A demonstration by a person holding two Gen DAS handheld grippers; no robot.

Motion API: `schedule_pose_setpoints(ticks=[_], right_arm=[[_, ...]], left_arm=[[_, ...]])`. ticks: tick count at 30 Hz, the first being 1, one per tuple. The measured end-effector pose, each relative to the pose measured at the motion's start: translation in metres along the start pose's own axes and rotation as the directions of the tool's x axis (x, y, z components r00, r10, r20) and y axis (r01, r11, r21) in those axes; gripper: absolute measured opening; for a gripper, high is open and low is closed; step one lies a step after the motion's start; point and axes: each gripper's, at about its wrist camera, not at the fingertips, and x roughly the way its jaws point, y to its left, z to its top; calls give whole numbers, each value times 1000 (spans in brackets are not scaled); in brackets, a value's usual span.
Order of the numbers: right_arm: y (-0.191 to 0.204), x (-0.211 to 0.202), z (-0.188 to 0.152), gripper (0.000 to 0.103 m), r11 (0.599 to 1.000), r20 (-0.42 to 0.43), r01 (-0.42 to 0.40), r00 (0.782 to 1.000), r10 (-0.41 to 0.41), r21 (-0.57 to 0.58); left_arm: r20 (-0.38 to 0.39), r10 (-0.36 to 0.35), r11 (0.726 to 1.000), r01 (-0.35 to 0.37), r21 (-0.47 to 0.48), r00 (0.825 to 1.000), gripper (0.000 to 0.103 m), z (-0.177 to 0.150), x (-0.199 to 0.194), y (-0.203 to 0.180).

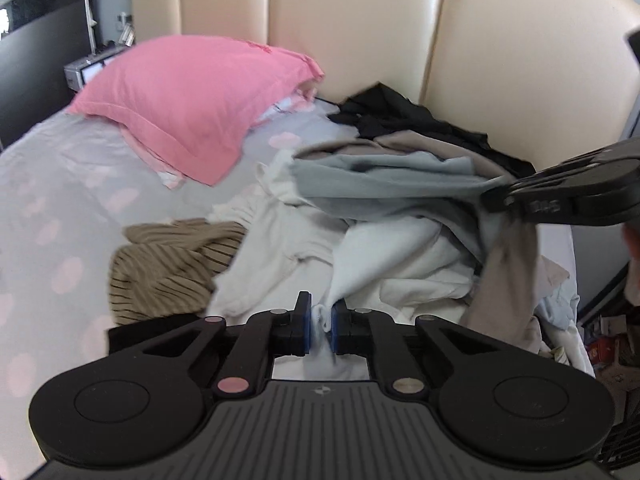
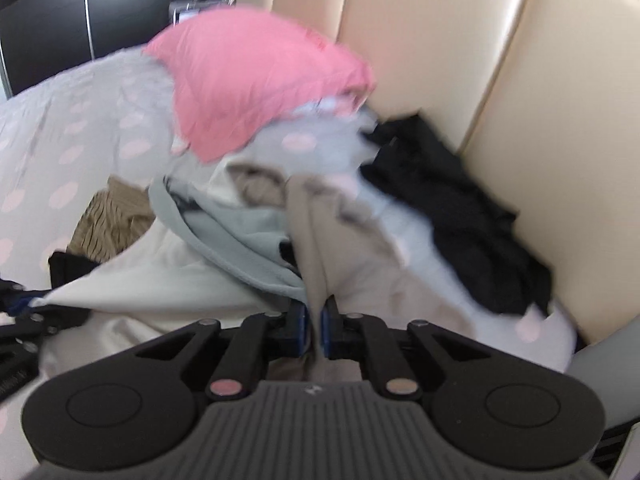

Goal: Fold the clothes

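Note:
A heap of clothes lies on the bed by the headboard. In the left wrist view my left gripper (image 1: 322,326) is shut on a fold of the white garment (image 1: 400,256), which runs up into the heap. In the right wrist view my right gripper (image 2: 315,322) is shut on the beige garment (image 2: 320,240), which hangs taut from its pads. That gripper also shows from the side at the right, its tip in the beige garment (image 1: 508,280). A grey-blue garment (image 1: 380,184) lies over the heap. A tan striped garment (image 1: 172,264) lies to the left and a black garment (image 1: 400,120) at the back.
A pink pillow (image 1: 192,100) rests at the head of the bed on the grey sheet with pink dots (image 1: 60,200). The cream padded headboard (image 1: 360,20) stands behind the heap. Cluttered floor shows past the bed's right edge (image 1: 612,340).

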Motion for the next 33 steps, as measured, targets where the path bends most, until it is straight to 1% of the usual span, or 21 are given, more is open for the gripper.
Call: schedule_pose_setpoints(ticks=[3,5,6,8,9,10,11,13,15,16,17,20,21,22,24,26,28,30,32,33], right_arm=[[-3,-31,6,9,999,75,34,997,-33,-16],[-9,-52,13,9,999,105,33,994,-33,5],[-11,-63,16,9,999,126,37,991,-38,12],[-15,-85,24,9,998,174,56,983,-59,24],[-17,-95,28,9,998,195,61,979,-66,30],[-19,-105,33,9,997,216,65,974,-72,39],[-20,-114,37,9,996,233,66,969,-76,51],[-20,-129,46,9,995,253,66,964,-81,68],[-19,-137,53,9,994,261,74,961,-94,84],[-18,-138,55,9,993,260,86,960,-104,82],[-17,-136,56,9,991,256,101,959,-119,82],[-20,-127,53,9,985,232,141,959,-162,104],[-22,-123,50,9,982,223,154,959,-176,111],[-26,-120,46,9,980,211,160,960,-182,117],[-32,-115,38,9,980,190,156,965,-178,126],[-38,-110,30,9,980,175,147,970,-169,132],[-42,-104,22,9,983,169,134,973,-155,128],[-44,-98,16,9,984,166,130,975,-149,122],[-44,-92,12,9,985,173,127,974,-145,114],[-44,-90,10,9,986,180,124,973,-142,107]], left_arm=[[38,33,999,-33,-5,999,6,6,-28,9],[69,55,998,-54,-14,996,5,11,-49,15],[89,67,998,-65,-22,994,2,14,-61,18],[144,110,994,-106,-36,983,1,20,-88,26],[197,184,983,-180,-35,963,0,24,-105,30],[257,273,961,-273,-37,927,0,27,-124,33],[280,303,953,-299,-59,911,0,32,-143,44],[295,319,948,-297,-115,901,0,42,-180,72],[297,352,935,-324,-141,887,0,46,-210,91],[284,350,936,-324,-137,893,0,45,-219,96],[265,340,940,-315,-130,902,0,43,-225,99],[234,295,955,-277,-111,926,0,35,-228,97],[224,277,960,-261,-98,934,9,32,-224,94],[215,259,965,-246,-86,942,15,30,-219,90],[193,219,976,-214,-48,956,38,23,-205,79],[172,186,982,-187,-6,967,45,18,-186,67],[148,147,988,-152,24,978,48,15,-165,56],[128,107,993,-112,35,986,58,11,-143,48],[107,73,996,-78,46,992,63,10,-119,40],[93,58,997,-63,49,994,63,8,-107,37]])
